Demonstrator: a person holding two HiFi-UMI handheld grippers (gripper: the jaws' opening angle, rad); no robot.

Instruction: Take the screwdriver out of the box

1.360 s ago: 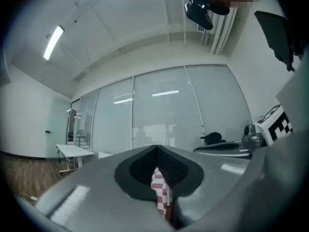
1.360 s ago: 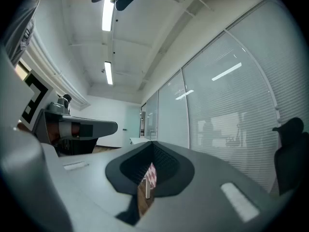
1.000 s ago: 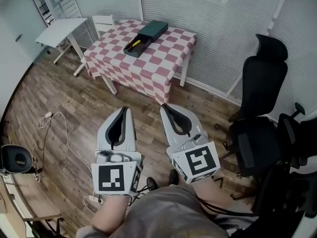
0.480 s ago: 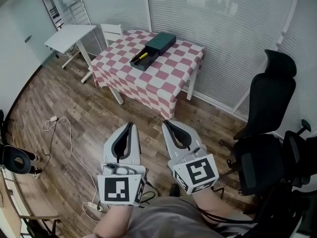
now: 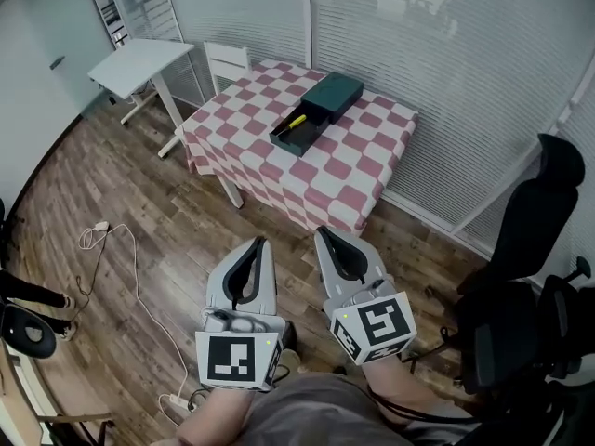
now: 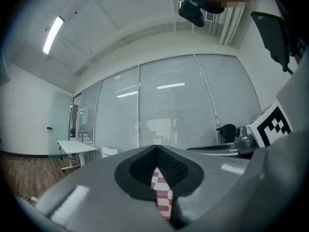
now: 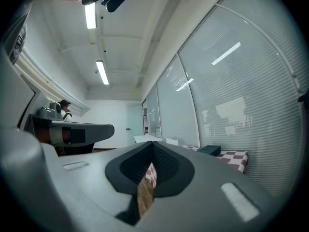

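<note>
The head view looks steeply down from above onto the wood floor (image 5: 121, 203), with the left gripper (image 5: 259, 242) and right gripper (image 5: 322, 234) close at lower centre and the table (image 5: 353, 170) farther off at upper centre. Each gripper view sits low behind its own jaws, facing forward and tilted up toward the blinds (image 6: 169, 110) and ceiling (image 7: 130, 47). All three views share the table, which shows as a checked sliver between the jaws in both gripper views.

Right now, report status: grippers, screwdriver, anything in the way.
Shut and empty: left gripper, right gripper, above the floor short of the table. Yellow screwdriver lies in the open green box on it. Nothing seen in the way.
</note>
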